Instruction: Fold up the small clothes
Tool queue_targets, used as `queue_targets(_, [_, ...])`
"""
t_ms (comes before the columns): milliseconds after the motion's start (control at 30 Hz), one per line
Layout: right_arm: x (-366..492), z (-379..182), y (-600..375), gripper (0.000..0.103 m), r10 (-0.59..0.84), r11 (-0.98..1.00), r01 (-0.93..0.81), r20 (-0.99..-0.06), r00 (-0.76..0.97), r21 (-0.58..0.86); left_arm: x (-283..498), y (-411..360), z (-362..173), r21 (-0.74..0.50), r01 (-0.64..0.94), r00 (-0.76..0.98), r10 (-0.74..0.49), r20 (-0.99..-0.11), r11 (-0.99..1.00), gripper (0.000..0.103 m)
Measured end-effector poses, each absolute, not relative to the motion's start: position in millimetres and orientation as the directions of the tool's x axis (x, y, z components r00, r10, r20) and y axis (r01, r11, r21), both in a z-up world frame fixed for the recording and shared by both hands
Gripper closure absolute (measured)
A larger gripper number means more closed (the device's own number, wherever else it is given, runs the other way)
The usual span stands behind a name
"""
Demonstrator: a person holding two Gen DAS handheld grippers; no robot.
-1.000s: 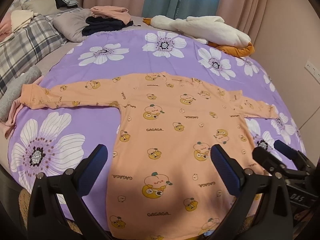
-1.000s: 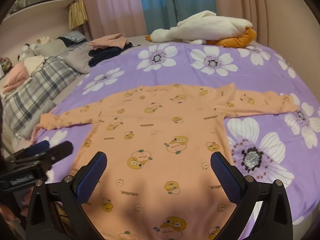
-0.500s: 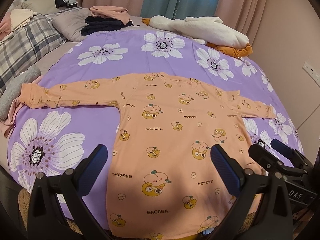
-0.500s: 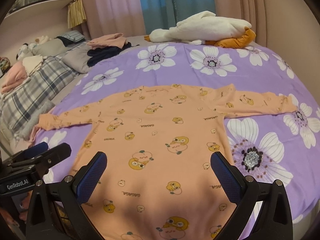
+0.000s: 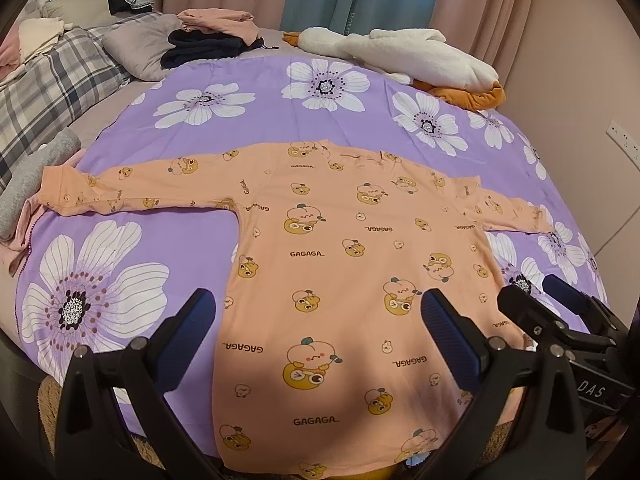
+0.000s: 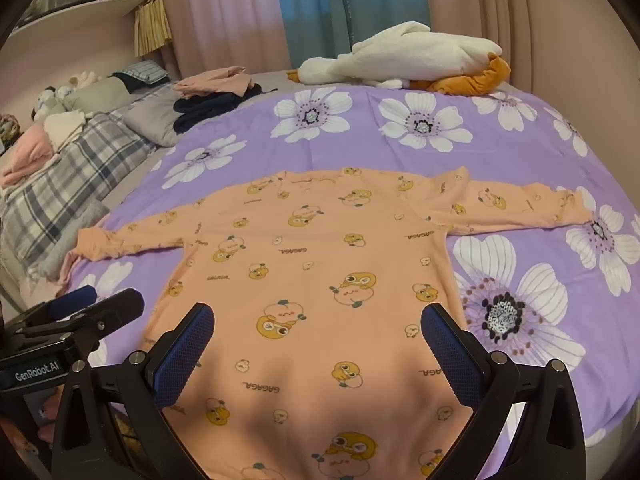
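**Shirt flat, both grippers empty**

I saw the orange shirt [image 5: 340, 264] spread flat on the purple floral sheet [image 5: 248, 136], sleeves toward 9 and 3 o'clock. My left gripper [image 5: 316, 328] and right gripper [image 6: 318, 332] hung spread wide above its hem, grasping nothing.

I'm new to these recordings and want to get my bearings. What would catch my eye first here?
First, the orange long-sleeved top with cartoon prints, spread flat with both sleeves out across the purple flowered sheet. Next, the two open tools near its hem: the left tool and the right tool, neither holding anything. At the far edge lies a white plush toy, with folded clothes to its left.
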State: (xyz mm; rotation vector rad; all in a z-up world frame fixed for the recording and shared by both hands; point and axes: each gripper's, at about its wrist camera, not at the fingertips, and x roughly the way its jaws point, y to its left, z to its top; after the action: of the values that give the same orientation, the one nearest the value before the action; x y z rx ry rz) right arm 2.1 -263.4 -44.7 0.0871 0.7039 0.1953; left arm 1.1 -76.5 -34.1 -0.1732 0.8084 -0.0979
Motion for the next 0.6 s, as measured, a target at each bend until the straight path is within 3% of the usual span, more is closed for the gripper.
queue_targets(600, [4.2, -48.2, -262.0, 0.001, 0.186, 0.982, -0.122, -0.648, 0.738, 0.142, 2.7, -77.5, -37.9, -0.194, 0.025, 0.671, -0.160, -0.724, 0.981, 0.000])
